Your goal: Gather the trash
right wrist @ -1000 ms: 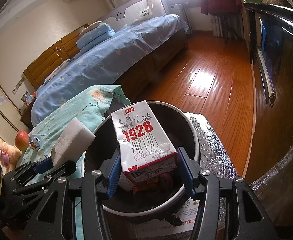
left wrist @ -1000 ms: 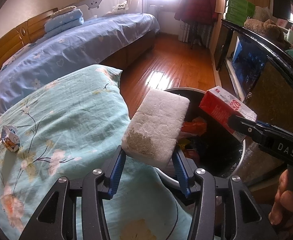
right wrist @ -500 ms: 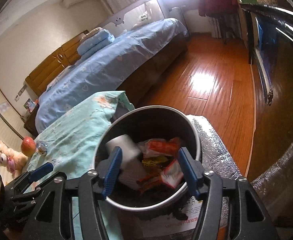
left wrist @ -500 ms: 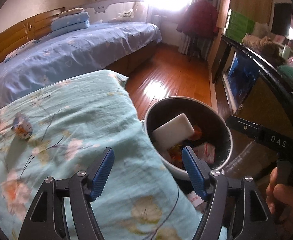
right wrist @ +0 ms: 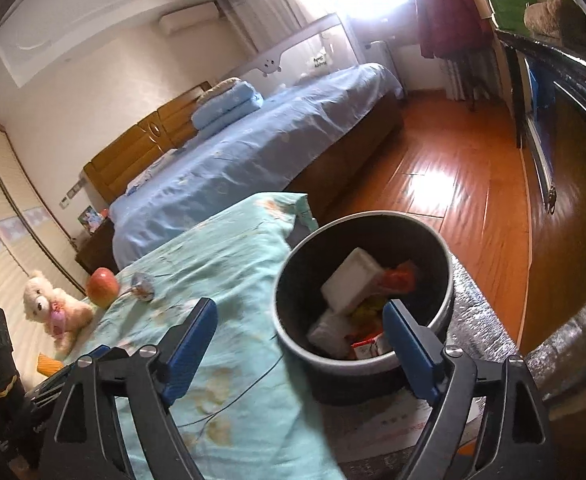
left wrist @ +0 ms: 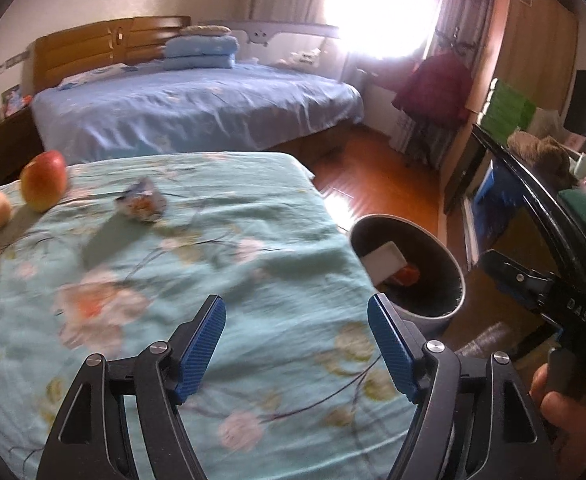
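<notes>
Trash already fills the round dark bin [right wrist: 363, 284] on the floor at the corner of the table draped in pale green flowered cloth [left wrist: 173, 280]: a white foam block [right wrist: 353, 276] lies slantwise on top of orange and red wrappers. Still on the cloth lies one small crumpled blue-and-silver wrapper [left wrist: 143, 202], just beside a red apple [left wrist: 44, 185] and near a cream plush bear [right wrist: 55, 306]. Both grippers are empty, and their jaws have just been opening. The left gripper [left wrist: 296, 344], blue pads spread wide, hovers over the cloth with the wrapper ahead and to its left. The right gripper [right wrist: 301, 346], equally agape, hangs by the bin, so the left hand looks nearer.
</notes>
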The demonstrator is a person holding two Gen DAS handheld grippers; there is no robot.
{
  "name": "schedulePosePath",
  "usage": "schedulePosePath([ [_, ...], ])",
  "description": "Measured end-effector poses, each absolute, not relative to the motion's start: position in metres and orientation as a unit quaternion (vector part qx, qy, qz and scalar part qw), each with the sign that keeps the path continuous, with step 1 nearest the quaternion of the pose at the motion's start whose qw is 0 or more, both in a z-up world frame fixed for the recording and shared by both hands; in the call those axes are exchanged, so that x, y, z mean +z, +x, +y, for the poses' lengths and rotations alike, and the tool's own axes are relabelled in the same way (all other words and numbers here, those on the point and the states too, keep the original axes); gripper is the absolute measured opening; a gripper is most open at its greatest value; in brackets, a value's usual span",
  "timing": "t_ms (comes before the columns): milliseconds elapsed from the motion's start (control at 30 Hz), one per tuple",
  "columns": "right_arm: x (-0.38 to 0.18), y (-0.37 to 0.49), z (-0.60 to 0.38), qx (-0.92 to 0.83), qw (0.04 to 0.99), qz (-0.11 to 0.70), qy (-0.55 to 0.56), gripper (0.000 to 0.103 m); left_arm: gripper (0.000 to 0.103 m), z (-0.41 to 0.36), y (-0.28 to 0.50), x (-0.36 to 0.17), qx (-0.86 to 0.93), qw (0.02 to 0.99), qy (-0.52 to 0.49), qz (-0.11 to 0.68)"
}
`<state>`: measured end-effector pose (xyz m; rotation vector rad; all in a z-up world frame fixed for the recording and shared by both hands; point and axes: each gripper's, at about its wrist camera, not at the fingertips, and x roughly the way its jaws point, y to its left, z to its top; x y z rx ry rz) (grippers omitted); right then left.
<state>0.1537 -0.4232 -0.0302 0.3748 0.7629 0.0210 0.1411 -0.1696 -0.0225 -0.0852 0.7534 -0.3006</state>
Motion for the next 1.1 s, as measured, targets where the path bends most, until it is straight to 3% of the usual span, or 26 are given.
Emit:
schedulePosePath([
  [400, -0.008, 0.134, -0.374, 0.041, 0.926, 0.347, 0.14, 0.087, 0.075, -0.125, 0.088, 0.004, -0.092, 0.944, -0.04, 0.314],
  [500, 0.014, 0.132, -0.359, 0.039, 0.938, 0.324, 0.115, 0.102, 0.091, -0.117, 0.072, 0.013, -0.057, 0.957, -0.034, 0.284],
  [567, 0.023, 0.128, -0.352, 0.036, 0.948, 0.298, 0.108, 0.103, 0.102, -0.113, 0.057, 0.014, -0.025, 0.965, -0.027, 0.261],
  [1100, -0.004, 0.096, -0.311, 0.039, 0.971, 0.235, 0.012, 0.103, 0.102, -0.122, 0.013, -0.017, 0.036, 0.98, 0.015, 0.196],
])
